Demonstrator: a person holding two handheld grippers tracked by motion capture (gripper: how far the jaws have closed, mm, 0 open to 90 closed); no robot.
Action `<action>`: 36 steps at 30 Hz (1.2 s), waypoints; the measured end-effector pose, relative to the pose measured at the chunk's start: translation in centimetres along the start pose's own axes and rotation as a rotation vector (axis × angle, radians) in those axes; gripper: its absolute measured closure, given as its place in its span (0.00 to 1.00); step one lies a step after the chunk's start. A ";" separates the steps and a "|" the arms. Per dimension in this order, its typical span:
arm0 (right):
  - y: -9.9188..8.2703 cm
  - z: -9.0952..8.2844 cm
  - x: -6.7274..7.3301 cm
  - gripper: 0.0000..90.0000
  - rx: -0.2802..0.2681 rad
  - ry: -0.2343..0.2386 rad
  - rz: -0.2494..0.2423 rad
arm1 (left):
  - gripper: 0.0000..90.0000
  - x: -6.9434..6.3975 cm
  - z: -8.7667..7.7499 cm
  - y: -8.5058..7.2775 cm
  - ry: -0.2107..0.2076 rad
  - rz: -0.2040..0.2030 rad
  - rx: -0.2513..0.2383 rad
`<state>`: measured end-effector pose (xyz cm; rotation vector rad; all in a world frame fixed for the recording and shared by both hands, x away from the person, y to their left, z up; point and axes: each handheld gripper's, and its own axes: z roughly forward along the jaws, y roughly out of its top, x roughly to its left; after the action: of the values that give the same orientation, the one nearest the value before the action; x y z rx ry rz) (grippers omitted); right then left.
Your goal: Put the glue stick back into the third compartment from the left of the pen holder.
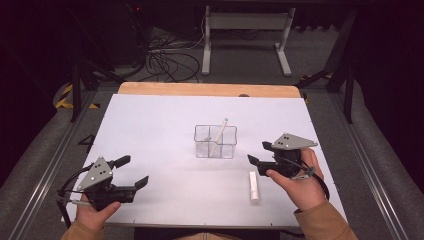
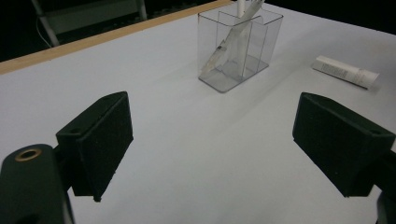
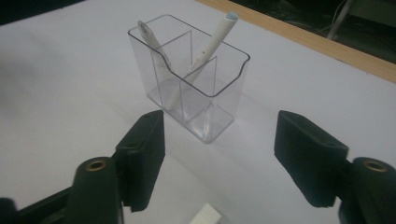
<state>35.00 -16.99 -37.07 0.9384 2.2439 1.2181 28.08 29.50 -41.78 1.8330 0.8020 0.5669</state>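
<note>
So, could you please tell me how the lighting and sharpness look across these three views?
High view: the white table is evenly lit, the room beyond dark, the clear organizer small but legible. Left gripper view: the jaws are soft, the white tube fairly sharp. Right gripper view: the organizer is crisp with edge glints, and the pen is clear.

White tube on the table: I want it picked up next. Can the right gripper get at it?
Probably yes: the tube lies alone on bare table beside the right gripper, whose jaws are open and empty.
</note>
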 end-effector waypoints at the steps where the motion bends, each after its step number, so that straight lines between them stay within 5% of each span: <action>1: 0.0 0.0 0.1 0.39 0.001 0.002 0.012 | 0.14 0.0 0.0 0.0 0.000 -0.004 -0.001; 10: -0.3 0.0 -0.2 0.34 0.020 0.030 -0.007 | 0.15 0.0 0.0 0.0 -0.001 -0.001 0.001; 16: -0.7 0.1 0.0 0.33 0.031 0.005 0.006 | 0.15 0.0 0.0 0.0 -0.001 -0.004 -0.001; 19: -0.7 0.0 0.1 0.34 0.041 0.003 0.053 | 0.14 0.0 0.0 0.0 -0.001 -0.005 0.000; 36: -2.0 0.5 1.5 0.45 0.161 -0.095 0.157 | 0.14 0.0 0.0 0.0 0.001 -0.003 -0.001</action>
<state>33.59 -16.43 -39.07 1.2274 2.2541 1.0441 28.09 29.46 -41.77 1.8306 0.8047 0.5660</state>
